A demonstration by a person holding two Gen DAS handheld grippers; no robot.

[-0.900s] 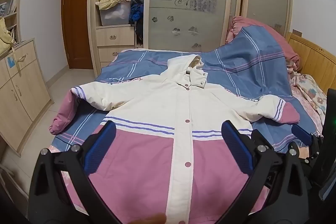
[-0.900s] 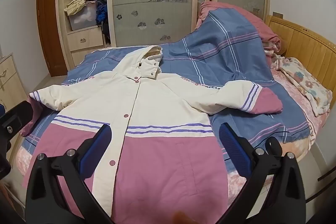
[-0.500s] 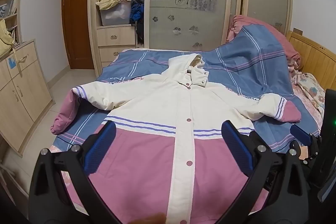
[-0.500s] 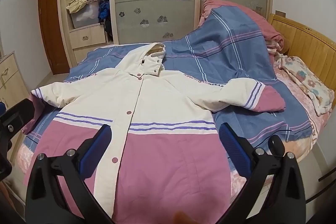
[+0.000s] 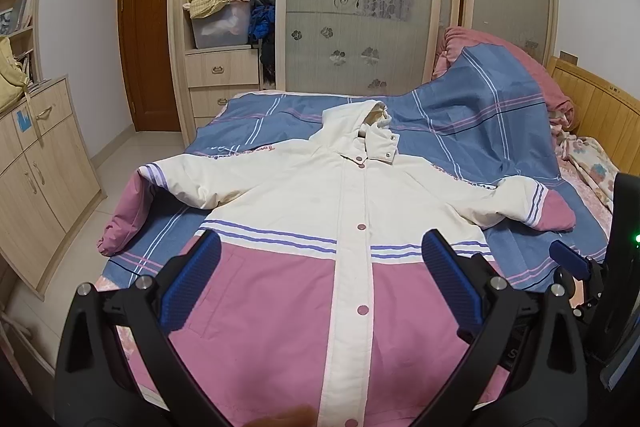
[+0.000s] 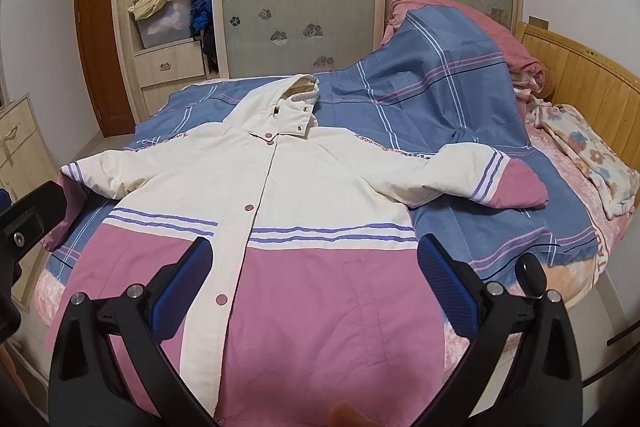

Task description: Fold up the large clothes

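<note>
A hooded jacket (image 5: 320, 203) (image 6: 264, 183), cream on top and pink below with purple stripes and pink snaps, lies flat and buttoned on the bed, both sleeves spread out. My left gripper (image 5: 322, 287) hovers open above the pink lower front, nothing between its blue pads. My right gripper (image 6: 310, 285) is likewise open above the jacket's hem area, empty. The right gripper's blue fingertip (image 5: 570, 261) shows at the right edge of the left wrist view. The left sleeve cuff (image 5: 124, 211) hangs over the bed's edge.
A blue plaid bedspread (image 5: 460, 131) covers the bed, heaped over pink bedding (image 6: 480, 27) near the wooden headboard (image 6: 580, 71). A floral blanket (image 6: 592, 155) lies at the right. A wardrobe (image 5: 360, 7) stands behind, a cabinet (image 5: 36, 163) at the left over tiled floor (image 5: 120, 155).
Both views have shifted slightly, the jacket sitting a touch further right in frame. Both grippers stay wide open and the jacket has not moved.
</note>
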